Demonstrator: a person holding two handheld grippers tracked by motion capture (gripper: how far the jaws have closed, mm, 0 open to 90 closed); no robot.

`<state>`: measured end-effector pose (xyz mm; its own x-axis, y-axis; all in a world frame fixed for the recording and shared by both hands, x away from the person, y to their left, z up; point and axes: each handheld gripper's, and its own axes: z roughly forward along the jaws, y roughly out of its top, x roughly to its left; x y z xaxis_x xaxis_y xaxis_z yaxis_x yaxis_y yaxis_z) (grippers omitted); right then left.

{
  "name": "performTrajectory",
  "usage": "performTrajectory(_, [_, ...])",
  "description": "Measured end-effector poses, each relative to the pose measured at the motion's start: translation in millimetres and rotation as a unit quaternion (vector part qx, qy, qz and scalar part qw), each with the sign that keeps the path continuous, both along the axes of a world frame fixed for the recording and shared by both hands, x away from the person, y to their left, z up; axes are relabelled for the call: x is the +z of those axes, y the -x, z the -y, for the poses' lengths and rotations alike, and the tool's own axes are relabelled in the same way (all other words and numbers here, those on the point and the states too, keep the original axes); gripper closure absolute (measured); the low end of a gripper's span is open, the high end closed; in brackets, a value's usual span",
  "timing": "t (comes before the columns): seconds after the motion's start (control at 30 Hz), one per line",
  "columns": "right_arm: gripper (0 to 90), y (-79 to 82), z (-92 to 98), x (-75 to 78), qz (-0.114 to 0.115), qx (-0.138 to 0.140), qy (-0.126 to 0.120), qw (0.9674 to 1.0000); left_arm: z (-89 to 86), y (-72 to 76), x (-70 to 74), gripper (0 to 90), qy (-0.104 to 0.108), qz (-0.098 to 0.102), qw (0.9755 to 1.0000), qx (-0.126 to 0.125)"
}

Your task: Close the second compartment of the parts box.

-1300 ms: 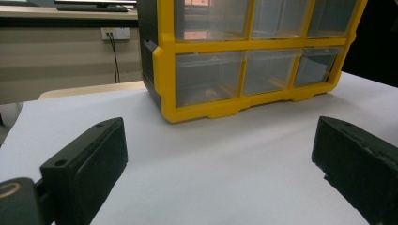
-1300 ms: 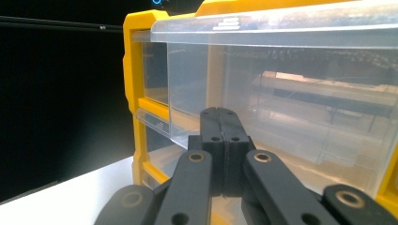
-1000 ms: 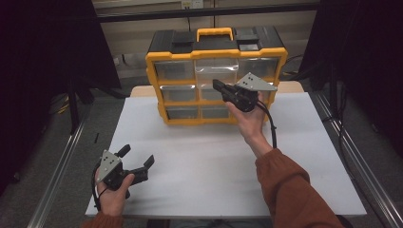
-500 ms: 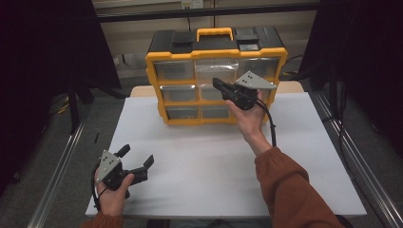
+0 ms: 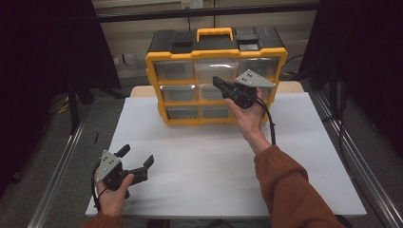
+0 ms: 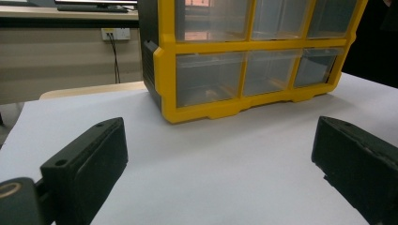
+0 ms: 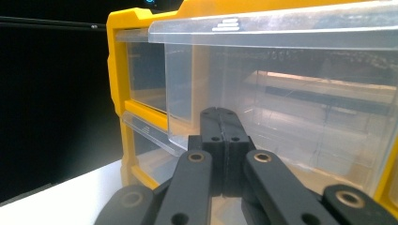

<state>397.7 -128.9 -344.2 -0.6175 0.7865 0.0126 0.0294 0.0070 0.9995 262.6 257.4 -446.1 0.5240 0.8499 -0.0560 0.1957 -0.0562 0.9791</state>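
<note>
- Left gripper (image 5: 138, 166) low over the near-left part of the white table (image 5: 199, 175), jaws spread wide with nothing between them; idle, well apart from the work.
- Yellow drawer cabinet (image 5: 157, 71) upright at the far middle of the table, clear drawers in rows; the left-hand drawers flush and untouched.
- Top-middle drawer (image 5: 216, 71) appears drawn out a little past its neighbours, judging by the right gripper view, where its clear front (image 7: 291, 79) juts ahead of the yellow frame (image 7: 117, 56).
- Right gripper (image 5: 217, 81) raised against the cabinet front, jaws pressed together, tips at the lower edge of that clear drawer; cannot tell whether a lip is pinched between them.
- Judged early to mid stage: drawer engaged and perhaps partly open; still left, most likely, pulling it fully out or pushing it home.
</note>
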Motion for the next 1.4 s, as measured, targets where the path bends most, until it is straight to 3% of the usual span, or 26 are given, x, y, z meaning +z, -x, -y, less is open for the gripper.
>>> performTrajectory(0.47, [90.0,-5.9,1.7,2.5,0.001,-0.008,0.005,1.0,-0.1,0.3,0.3,4.0,-0.004,-0.001,1.0,0.0])
performTrajectory(0.63, [90.0,-7.5,2.1,3.1,0.0,-0.009,0.007,0.9999,0.9,0.2,-0.4,4.0,0.004,-0.003,1.0,-0.001])
performTrajectory(1.33, [90.0,-18.5,3.0,2.7,-0.007,-0.026,0.003,0.9996,-0.4,-0.2,0.1,4.0,-0.007,0.0,1.0,-0.001])
performTrajectory(1.4, [90.0,-19.3,3.1,2.1,-0.006,-0.027,0.002,0.9996,0.4,-1.3,-0.5,3.9,0.001,0.001,1.0,-0.008])
